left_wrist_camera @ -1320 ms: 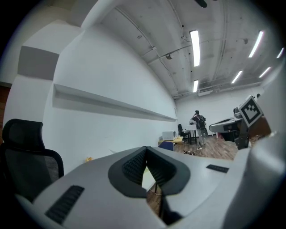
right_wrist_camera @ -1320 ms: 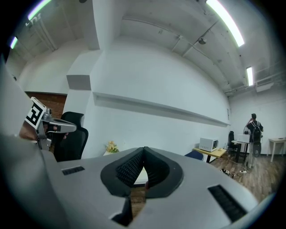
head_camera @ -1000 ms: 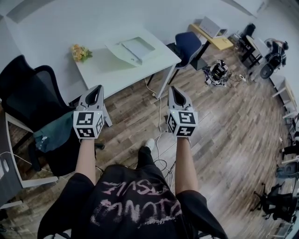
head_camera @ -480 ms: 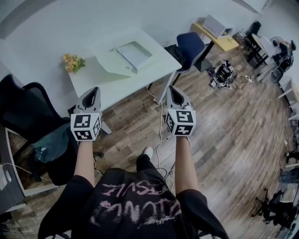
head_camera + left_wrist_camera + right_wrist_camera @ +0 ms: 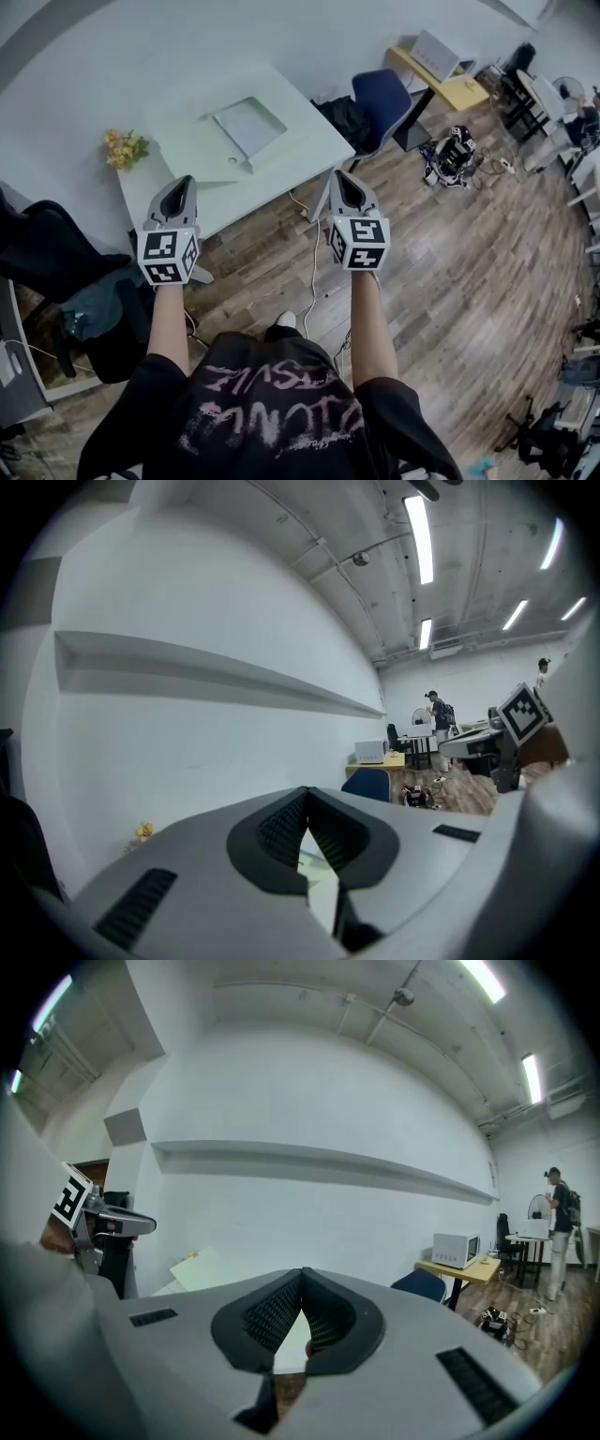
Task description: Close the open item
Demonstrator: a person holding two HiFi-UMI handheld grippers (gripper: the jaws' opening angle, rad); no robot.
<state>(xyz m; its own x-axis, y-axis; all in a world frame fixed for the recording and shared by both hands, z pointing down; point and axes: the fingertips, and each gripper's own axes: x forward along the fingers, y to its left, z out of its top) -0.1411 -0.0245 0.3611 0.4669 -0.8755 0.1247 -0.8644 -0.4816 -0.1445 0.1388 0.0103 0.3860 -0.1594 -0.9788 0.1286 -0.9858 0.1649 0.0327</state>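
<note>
Grey left gripper [image 5: 184, 183] and right gripper [image 5: 338, 176], both pressed together and empty, hover at the white table's [image 5: 314, 141] near edge; open white laptop [image 5: 248, 127] mid-table, yellow flowers [image 5: 124, 147] at its left corner.

Left tool [image 5: 183, 181] and right tool [image 5: 337, 176] forward, side by side, jaws together.

The table [image 5: 323, 141] is white; the open item [image 5: 246, 127] on it is pale grey-green; the flowers [image 5: 124, 147] are yellow and orange; one chair [image 5: 380, 97] is blue; the floor [image 5: 469, 253] is brown wood plank; the left gripper [image 5: 184, 181] and right gripper [image 5: 339, 176] are grey, their cubes patterned with black-and-white squares; the shirt [image 5: 272, 412] is black with pink lettering.
</note>
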